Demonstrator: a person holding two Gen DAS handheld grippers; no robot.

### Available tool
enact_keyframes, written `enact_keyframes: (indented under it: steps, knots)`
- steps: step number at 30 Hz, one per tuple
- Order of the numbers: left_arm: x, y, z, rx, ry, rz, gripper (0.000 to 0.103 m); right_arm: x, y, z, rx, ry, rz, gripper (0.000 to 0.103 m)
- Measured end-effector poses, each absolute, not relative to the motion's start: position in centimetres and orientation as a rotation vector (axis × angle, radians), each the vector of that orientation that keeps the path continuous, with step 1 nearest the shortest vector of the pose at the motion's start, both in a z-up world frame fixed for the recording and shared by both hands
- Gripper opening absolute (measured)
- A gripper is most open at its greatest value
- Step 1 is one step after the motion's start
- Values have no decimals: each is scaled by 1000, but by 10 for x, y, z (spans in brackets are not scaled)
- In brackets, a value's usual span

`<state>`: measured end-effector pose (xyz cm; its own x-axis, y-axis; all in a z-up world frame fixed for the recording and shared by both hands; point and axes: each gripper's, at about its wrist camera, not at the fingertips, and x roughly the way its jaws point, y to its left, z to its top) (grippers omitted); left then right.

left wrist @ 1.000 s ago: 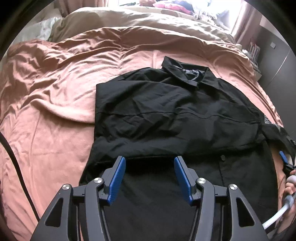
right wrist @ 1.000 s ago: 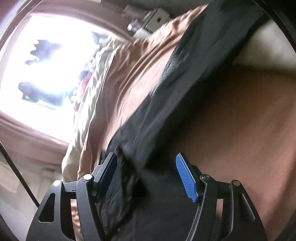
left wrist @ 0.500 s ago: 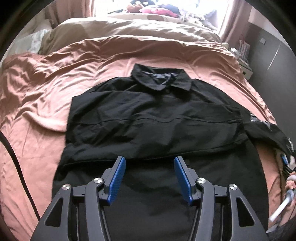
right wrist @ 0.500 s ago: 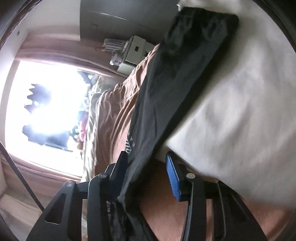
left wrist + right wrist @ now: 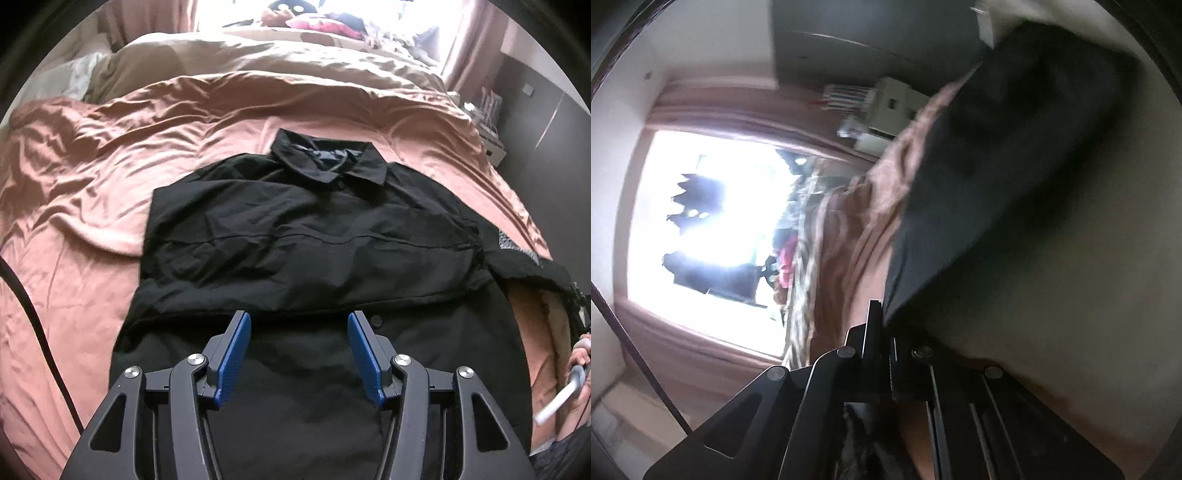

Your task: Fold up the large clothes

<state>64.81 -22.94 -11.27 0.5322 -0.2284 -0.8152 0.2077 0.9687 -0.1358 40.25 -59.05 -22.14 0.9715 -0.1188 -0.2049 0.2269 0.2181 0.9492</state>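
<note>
Closing fast, the right gripper point(image 5: 882, 325) has just pinched the black sleeve point(image 5: 997, 166), which before lay loose between its wide jaws; I think it grips there so the sleeve can be carried over the body.

From the left wrist, the black shirt point(image 5: 306, 236) lies flat on the pink bedcover point(image 5: 92, 206), collar far away. The left gripper point(image 5: 300, 350) hovers released above the hem, holding nothing.
</note>
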Motion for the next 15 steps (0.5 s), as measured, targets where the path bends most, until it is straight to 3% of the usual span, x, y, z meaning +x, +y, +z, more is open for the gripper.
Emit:
enact_keyframes:
  steps: [15]
  knots:
    - [597, -179, -93, -137, 913, -225, 57, 441, -458, -129, 1101, 78, 111, 0]
